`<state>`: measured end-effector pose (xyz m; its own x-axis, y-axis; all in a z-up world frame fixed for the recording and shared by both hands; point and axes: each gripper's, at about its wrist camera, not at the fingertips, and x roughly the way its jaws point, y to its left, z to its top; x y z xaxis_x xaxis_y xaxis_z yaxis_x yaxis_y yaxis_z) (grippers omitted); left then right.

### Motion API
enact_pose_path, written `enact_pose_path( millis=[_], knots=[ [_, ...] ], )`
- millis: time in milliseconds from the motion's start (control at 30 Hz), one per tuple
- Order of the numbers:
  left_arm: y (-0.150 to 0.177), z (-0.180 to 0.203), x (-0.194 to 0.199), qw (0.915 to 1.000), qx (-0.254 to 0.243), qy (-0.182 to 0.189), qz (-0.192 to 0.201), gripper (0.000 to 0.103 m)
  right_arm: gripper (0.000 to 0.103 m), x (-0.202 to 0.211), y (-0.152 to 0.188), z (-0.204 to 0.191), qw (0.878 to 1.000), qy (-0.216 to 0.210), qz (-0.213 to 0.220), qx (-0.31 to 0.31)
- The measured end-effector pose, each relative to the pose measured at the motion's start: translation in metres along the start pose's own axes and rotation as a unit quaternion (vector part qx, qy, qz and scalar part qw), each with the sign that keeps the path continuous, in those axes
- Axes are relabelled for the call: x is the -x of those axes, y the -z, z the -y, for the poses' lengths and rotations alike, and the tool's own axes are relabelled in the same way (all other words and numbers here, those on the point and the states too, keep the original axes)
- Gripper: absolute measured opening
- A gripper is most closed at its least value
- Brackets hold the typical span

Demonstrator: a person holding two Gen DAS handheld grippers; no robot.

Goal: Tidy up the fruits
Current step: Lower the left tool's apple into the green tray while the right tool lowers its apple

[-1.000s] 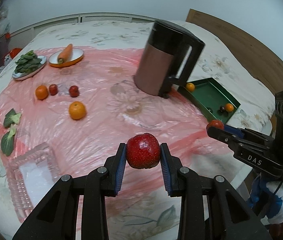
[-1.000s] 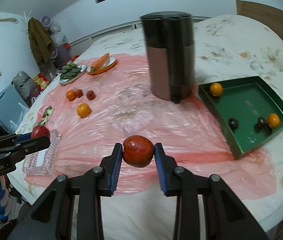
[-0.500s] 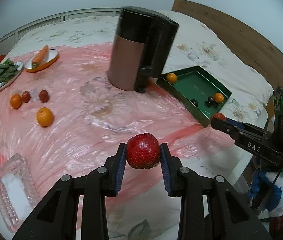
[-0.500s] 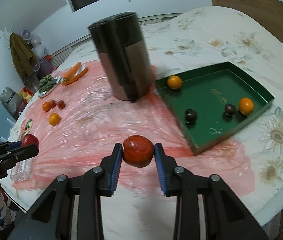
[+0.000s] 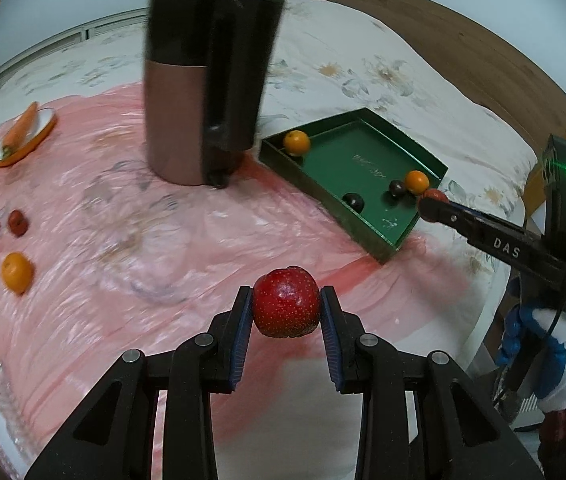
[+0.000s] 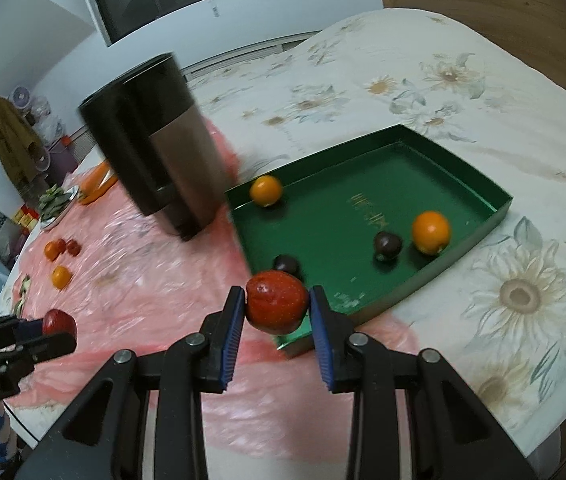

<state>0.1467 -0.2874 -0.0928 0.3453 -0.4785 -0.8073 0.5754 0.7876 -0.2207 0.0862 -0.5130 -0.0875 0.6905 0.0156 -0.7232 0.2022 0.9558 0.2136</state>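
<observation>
Two pairs of tongs are each carrying a red apple toward a green tray [image 6: 479,224] lying on a flower-print bed. In the right wrist view, the right tongs [image 6: 277,306] are clamped on a red apple [image 6: 277,302] at lower centre of the frame, hanging just over the tray's near corner; the tray is spreading up and to the right from there. In the left wrist view, the left tongs [image 5: 286,308] are gripping the second apple [image 5: 286,307] at lower centre, with the tray well apart at right of centre across the pink plastic sheet [image 5: 123,220]. The right hand looks the nearer of the two. Inside the tray are sitting two oranges [image 6: 431,232] and two dark plums [image 6: 387,245]. More oranges and small red fruits [image 5: 17,222] are waiting on the sheet at the left edge, past a tall dark jug [image 5: 203,80].
</observation>
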Motion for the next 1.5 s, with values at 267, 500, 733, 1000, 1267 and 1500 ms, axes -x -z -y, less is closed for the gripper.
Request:
enact_pose_path(
  millis=[267, 500, 733, 1000, 1267, 1500],
  knots=[
    [-0.029, 0.018, -0.028, 0.9996, -0.015, 0.023, 0.003, 0.029, 0.045, -0.020, -0.024, 0.025, 1.000, 0.006, 0.009, -0.002],
    [-0.058, 0.036, -0.052, 0.9990, -0.035, 0.029, 0.009, 0.029, 0.045, -0.037, -0.046, 0.036, 1.000, 0.009, 0.018, 0.005],
    [-0.084, 0.055, -0.082, 0.9980, -0.056, 0.028, 0.006, 0.029, 0.045, -0.060, -0.066, 0.046, 1.000, 0.017, 0.019, 0.016],
    [-0.105, 0.066, -0.124, 0.9979, -0.061, 0.016, -0.010, 0.029, 0.045, -0.087, -0.074, 0.069, 0.999, 0.035, 0.005, 0.013],
    [-0.113, 0.069, -0.160, 0.9978, -0.060, 0.002, -0.026, 0.029, 0.045, -0.110, -0.071, 0.089, 0.999, 0.046, -0.010, 0.006],
    [-0.108, 0.071, -0.178, 0.9968, -0.067, -0.008, -0.044, 0.029, 0.045, -0.117, -0.068, 0.093, 0.999, 0.049, -0.015, 0.006]
  ],
)
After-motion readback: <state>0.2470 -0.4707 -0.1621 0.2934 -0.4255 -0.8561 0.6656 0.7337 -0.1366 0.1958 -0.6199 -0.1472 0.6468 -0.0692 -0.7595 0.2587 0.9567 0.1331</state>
